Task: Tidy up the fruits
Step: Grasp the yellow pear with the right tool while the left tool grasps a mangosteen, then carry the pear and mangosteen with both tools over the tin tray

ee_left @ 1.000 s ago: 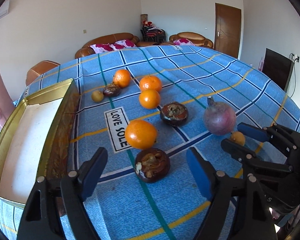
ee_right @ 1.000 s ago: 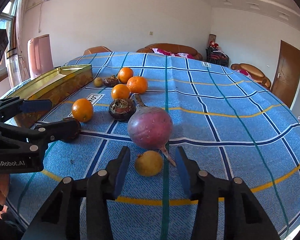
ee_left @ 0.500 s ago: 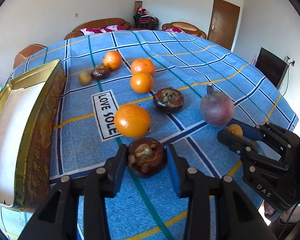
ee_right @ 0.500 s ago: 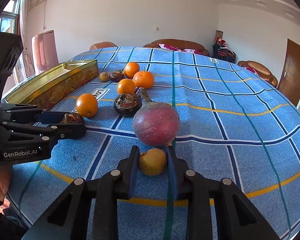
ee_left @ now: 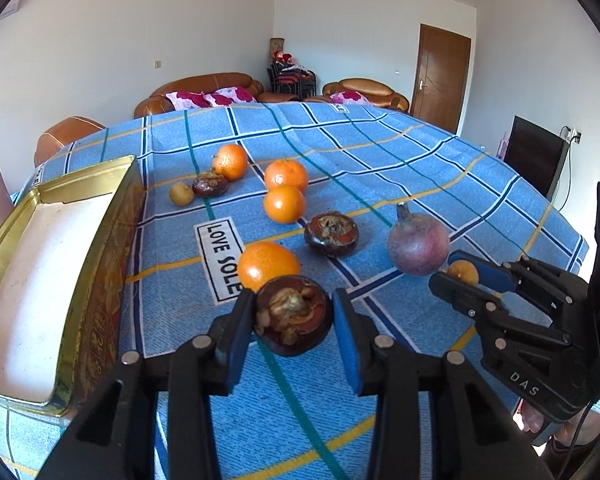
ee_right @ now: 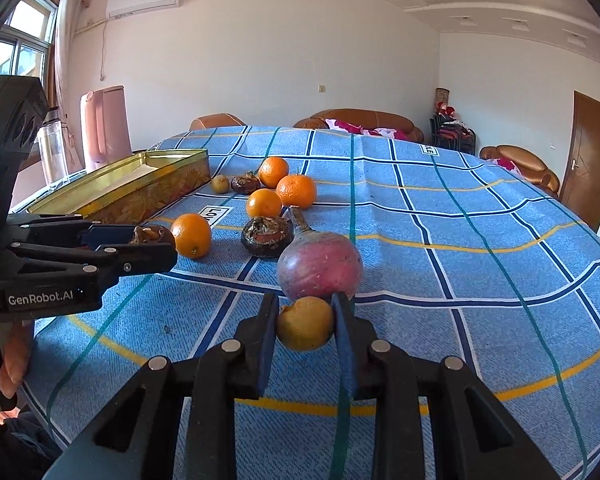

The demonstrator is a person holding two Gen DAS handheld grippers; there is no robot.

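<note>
My left gripper (ee_left: 294, 320) is shut on a dark brown mangosteen (ee_left: 292, 316) and holds it just above the blue checked tablecloth (ee_left: 400, 152); it also shows in the right wrist view (ee_right: 150, 236). My right gripper (ee_right: 305, 324) is shut on a small yellow fruit (ee_right: 305, 323), lifted slightly, just in front of a large purple-red fruit (ee_right: 320, 266). That yellow fruit also shows in the left wrist view (ee_left: 463, 272). Several oranges, such as the nearest one (ee_left: 268, 265), and two more mangosteens (ee_left: 331, 234) (ee_left: 209, 186) lie on the cloth.
An open gold tin box (ee_left: 40, 280) with a white inside stands at the left of the table. Another small yellow fruit (ee_left: 181, 193) lies near it. Sofas (ee_left: 204, 88), a door (ee_left: 444, 76) and a dark screen (ee_left: 534, 160) are beyond the table.
Both grippers closed from open onto their fruits: the left on the mangosteen, the right on the small yellow fruit. Both fruits now sit a little higher between the fingers.
</note>
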